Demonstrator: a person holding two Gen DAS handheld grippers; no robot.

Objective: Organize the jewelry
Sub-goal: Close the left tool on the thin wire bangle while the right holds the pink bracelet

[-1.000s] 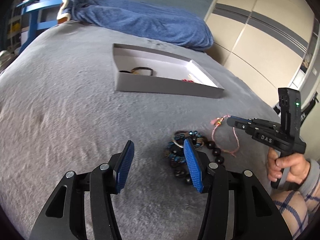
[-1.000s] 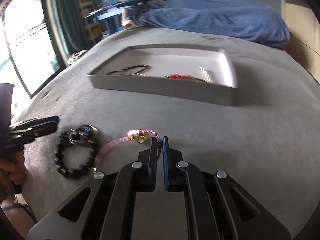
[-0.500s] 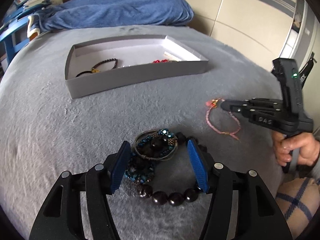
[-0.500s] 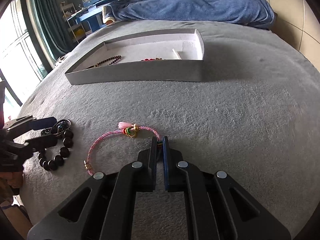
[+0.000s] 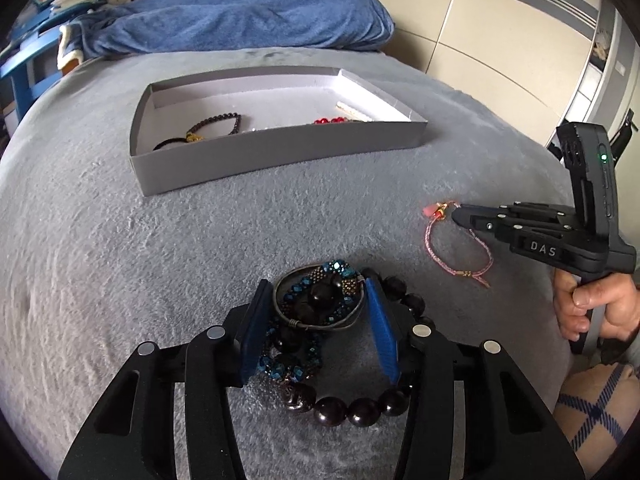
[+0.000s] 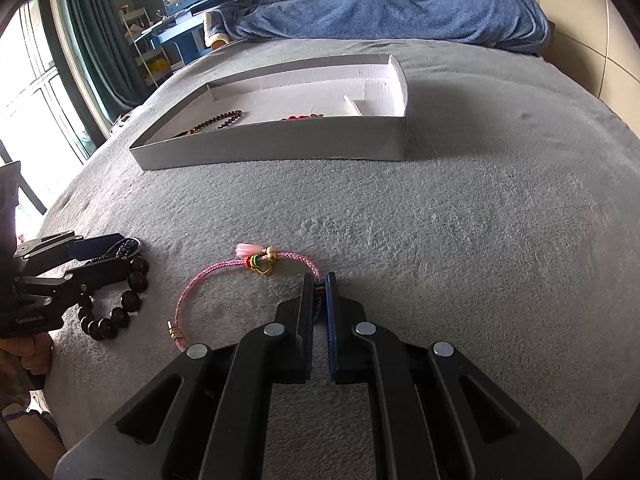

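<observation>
Left wrist view: the left gripper reaches in from 6 o'clock over a grey bed cover, its blue pads set apart on either side of a heap of bracelets; the jaws have just been closing, and whether the pads already press on the heap cannot be told. Between them lie a wire bangle with teal and bronze beads and a teal crystal strand, both resting on a large dark-bead bracelet whose beads curve out past the right pad toward 5 o'clock. At 3 o'clock from the heap, well apart from it, a pink cord bracelet lies on the cover, with the right gripper at its far end, held by the person's hand. At 12 o'clock stands an open grey box containing a small dark-bead bracelet, red beads and a pale strand. A blue blanket lies beyond the box. Right wrist view: the right gripper is clamped together on the pink cord bracelet just to the 4 o'clock side of its pink tassel; the left gripper lies at 9 o'clock.
</observation>
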